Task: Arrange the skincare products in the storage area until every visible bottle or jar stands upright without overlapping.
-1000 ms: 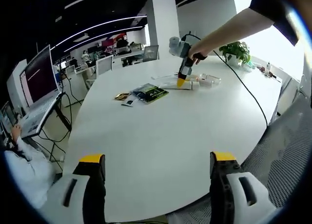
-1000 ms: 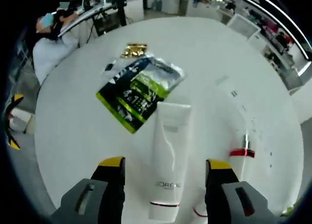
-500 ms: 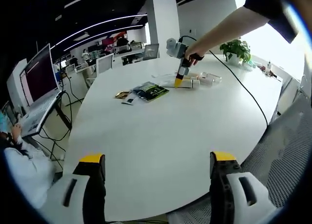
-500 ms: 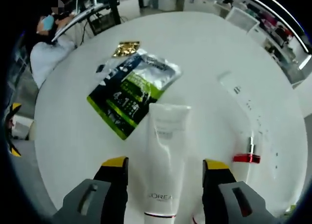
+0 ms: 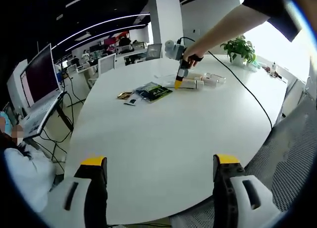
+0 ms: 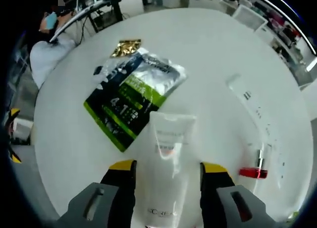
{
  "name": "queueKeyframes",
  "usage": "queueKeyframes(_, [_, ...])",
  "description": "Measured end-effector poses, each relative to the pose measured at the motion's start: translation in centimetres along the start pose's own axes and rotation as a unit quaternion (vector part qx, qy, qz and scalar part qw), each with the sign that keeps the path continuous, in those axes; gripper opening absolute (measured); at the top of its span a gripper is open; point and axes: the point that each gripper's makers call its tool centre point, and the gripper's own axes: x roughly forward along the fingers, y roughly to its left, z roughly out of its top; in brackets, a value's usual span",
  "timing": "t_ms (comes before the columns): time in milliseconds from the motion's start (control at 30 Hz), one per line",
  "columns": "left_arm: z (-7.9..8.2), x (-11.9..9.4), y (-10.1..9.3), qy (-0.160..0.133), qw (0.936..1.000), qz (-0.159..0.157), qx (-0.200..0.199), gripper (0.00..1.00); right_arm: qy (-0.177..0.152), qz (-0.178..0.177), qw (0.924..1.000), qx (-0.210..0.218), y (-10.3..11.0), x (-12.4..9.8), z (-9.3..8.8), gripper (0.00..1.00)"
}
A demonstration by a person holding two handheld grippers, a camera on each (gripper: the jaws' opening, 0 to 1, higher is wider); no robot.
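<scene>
Two jaws of your left gripper (image 5: 157, 174) stand wide apart over the bare near part of the round white table (image 5: 163, 129). Far across it, your right gripper (image 6: 167, 172) straddles the white squeeze tube (image 6: 166, 171) lying flat, jaws narrowed beside it; whether they touch it, you cannot tell. Just left lies a green-and-black foil sachet (image 6: 131, 101).

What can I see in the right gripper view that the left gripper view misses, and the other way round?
Right gripper view alone: the L'Oreal lettering on the white tube lying between the right gripper's open jaws, and a slim white tube with a red band.

Left gripper view alone: the left gripper open over bare table, a monitor, a potted plant.

Both: the green-and-black sachet and the small gold packet.
</scene>
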Motion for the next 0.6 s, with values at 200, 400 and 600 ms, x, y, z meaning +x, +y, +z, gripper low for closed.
queueKeyframes(200, [0.01, 0.0, -0.02, 0.0, 1.0, -0.001, -0.001, 0.81, 0.002, -0.001, 1.0, 0.006, -0.3, -0.14, 0.07, 0.48])
queueKeyframes(400, [0.0, 0.03, -0.08, 0.001, 1.0, -0.002, 0.0, 0.81, 0.009, -0.006, 0.9999, -0.001, -0.25, -0.12, 0.08, 0.45])
queueKeyframes(600, [0.0, 0.03, -0.07, 0.001, 1.0, -0.002, 0.001, 0.81, 0.014, -0.004, 0.9999, -0.006, 0.0, -0.07, 0.14, 0.42])
